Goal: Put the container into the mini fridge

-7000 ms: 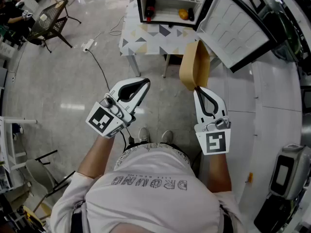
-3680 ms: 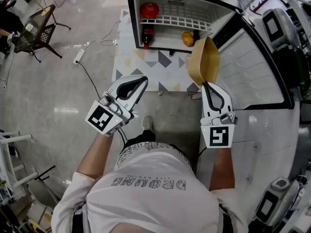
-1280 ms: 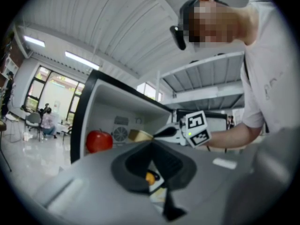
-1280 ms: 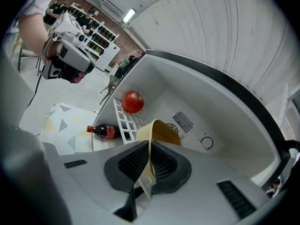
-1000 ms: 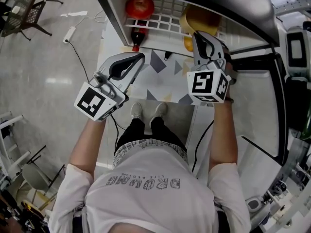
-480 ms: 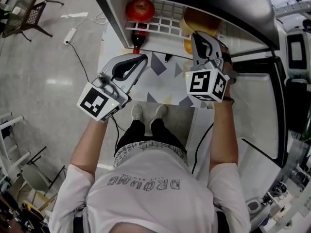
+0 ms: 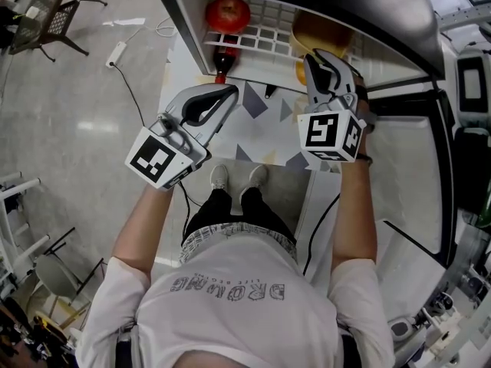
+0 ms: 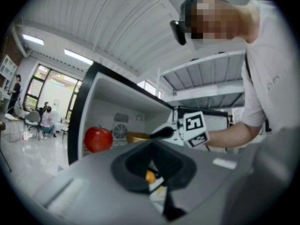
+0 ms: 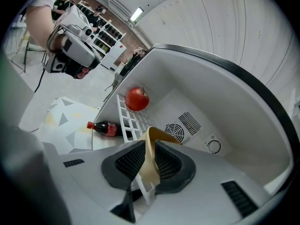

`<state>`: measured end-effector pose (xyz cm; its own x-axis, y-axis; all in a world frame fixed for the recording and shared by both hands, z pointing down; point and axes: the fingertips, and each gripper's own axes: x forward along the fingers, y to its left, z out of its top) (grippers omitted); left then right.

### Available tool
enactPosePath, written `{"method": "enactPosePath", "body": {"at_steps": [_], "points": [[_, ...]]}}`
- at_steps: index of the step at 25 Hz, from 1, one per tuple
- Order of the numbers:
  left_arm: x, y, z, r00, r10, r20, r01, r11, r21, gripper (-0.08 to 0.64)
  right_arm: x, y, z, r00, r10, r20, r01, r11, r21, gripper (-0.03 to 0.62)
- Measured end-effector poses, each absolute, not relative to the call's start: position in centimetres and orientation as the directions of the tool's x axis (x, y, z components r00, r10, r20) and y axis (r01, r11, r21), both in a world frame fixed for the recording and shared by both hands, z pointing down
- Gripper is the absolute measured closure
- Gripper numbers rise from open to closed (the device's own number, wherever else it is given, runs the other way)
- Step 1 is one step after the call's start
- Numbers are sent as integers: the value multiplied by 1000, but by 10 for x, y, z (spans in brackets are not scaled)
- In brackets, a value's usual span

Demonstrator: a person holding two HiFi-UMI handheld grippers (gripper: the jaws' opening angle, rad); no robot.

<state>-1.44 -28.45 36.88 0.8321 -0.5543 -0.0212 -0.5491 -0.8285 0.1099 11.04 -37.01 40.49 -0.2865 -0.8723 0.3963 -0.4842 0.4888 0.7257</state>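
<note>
While the mini fridge [image 7: 368, 6] stands open, the left gripper [image 7: 225, 93] hangs outside it with jaws closed on nothing. Reaching inside, the right gripper [image 7: 324, 58] pinches the wall of the tan container [image 7: 322, 31] over the wire shelf's [image 7: 261, 41] right side. A cola bottle [image 7: 222, 61] lies below, and a red apple [image 7: 227, 12] sits at the shelf's left.
</note>
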Motion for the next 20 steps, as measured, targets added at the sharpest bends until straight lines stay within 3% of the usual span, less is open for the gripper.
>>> {"method": "enactPosePath", "body": {"at_steps": [20], "points": [[-12,-257,344,850,-525,-26,-524,-850,52,554,107,-328,361,-311,-913,266,-602,406,688,580]]}}
